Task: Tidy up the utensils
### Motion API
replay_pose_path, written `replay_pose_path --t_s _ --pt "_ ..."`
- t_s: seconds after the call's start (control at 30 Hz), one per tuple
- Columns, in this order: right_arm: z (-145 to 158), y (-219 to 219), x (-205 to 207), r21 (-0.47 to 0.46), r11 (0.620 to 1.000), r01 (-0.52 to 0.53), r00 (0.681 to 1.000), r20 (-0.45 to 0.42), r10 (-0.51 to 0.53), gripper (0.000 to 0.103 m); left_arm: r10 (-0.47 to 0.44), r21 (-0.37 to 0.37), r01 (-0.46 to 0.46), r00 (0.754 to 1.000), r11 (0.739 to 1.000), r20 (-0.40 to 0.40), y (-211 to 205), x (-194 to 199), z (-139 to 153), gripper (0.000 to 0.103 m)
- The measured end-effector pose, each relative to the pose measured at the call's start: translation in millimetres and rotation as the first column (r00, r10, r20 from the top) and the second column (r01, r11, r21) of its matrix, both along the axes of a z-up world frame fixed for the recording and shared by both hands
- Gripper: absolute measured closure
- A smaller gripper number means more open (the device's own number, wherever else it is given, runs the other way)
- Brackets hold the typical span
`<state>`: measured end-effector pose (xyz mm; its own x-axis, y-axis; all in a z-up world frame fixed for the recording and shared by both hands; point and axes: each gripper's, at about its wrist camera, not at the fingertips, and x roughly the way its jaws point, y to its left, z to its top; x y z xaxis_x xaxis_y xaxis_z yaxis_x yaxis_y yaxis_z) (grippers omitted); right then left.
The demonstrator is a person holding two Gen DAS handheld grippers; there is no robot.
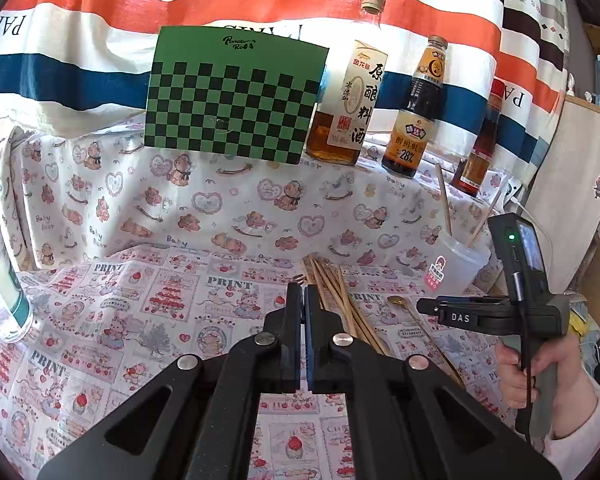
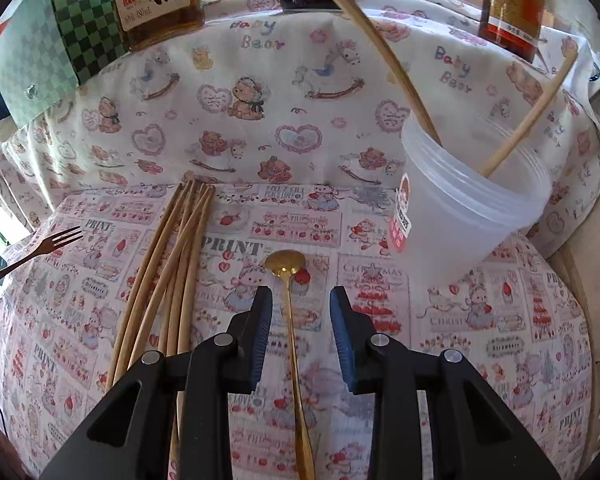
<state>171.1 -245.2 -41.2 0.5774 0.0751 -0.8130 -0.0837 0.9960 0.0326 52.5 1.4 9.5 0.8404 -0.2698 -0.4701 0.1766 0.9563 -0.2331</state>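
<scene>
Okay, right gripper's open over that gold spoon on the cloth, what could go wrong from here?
The gold spoon has a thin handle lying flat on soft cloth, so the right gripper may pinch fabric or slip off it. The loose chopsticks lie close beside it and could get knocked. The plastic cup already holds two leaning chopsticks; it could tip.

I see a bench [image 1: 112,320] draped in pink printed cloth, a bear-patterned sheet [image 1: 220,196] rising behind it, a striped orange, blue and white fabric [image 1: 100,40] hanging as backdrop, and bright daylight (strongest near the bottles [image 1: 414,112]) washing over a green checkered box [image 1: 236,92].
</scene>
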Motion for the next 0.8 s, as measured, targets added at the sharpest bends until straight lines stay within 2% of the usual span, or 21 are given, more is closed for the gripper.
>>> replay_pose_path --t_s 0.17,0.23,0.3,0.37,0.43,0.53,0.63,0.73,0.77,0.8 --pt "-19 5 22 0.02 0.999 -0.03 0.996 -0.079 0.031 0.073 0.016 -0.028 -0.016 1.0 0.999 0.016 9 -2 3 0.103" --pt "-22 7 24 0.049 0.998 -0.045 0.995 -0.086 0.049 0.082 0.023 -0.032 -0.022 1.0 0.999 0.02 11 -2 3 0.103" --pt "-21 8 24 0.036 0.999 -0.033 0.997 -0.071 0.035 0.097 0.028 -0.035 -0.027 0.999 0.999 0.021 13 -2 4 0.103" --pt "-15 11 21 -0.015 1.0 -0.026 0.999 -0.027 0.026 0.1 0.029 -0.029 -0.028 0.999 0.999 0.022 13 -2 5 0.103" --pt "-1 13 11 -0.008 1.0 -0.024 0.999 0.02 0.024 0.1 0.035 -0.016 -0.034 0.998 0.999 0.054 14 -7 9 0.103" --pt "29 10 -13 0.061 0.997 -0.055 0.993 0.105 0.049 0.1 0.024 0.002 -0.024 0.997 1.0 0.072 15 -9 14 0.103" --pt "60 15 -40 0.023 0.995 -0.096 0.973 0.213 0.089 0.1 0.0 -0.004 0.001 0.998 1.0 0.059 15 -9 16 0.103" --pt "68 18 -44 0.006 0.996 -0.084 0.972 0.219 0.08 0.1 0.012 0.026 -0.013 0.999 1.0 0.033 10 -6 12 0.103" --pt "65 15 -39 0.023 0.996 -0.082 0.979 0.191 0.076 0.092 0.008 0.024 -0.009 1.0 1.0 0.027 10 -5 10 0.103" --pt "59 14 -32 0.04 0.996 -0.074 0.985 0.156 0.067 0.074 0.008 0.026 -0.008 1.0 1.0 0.024 9 -4 9 0.103"
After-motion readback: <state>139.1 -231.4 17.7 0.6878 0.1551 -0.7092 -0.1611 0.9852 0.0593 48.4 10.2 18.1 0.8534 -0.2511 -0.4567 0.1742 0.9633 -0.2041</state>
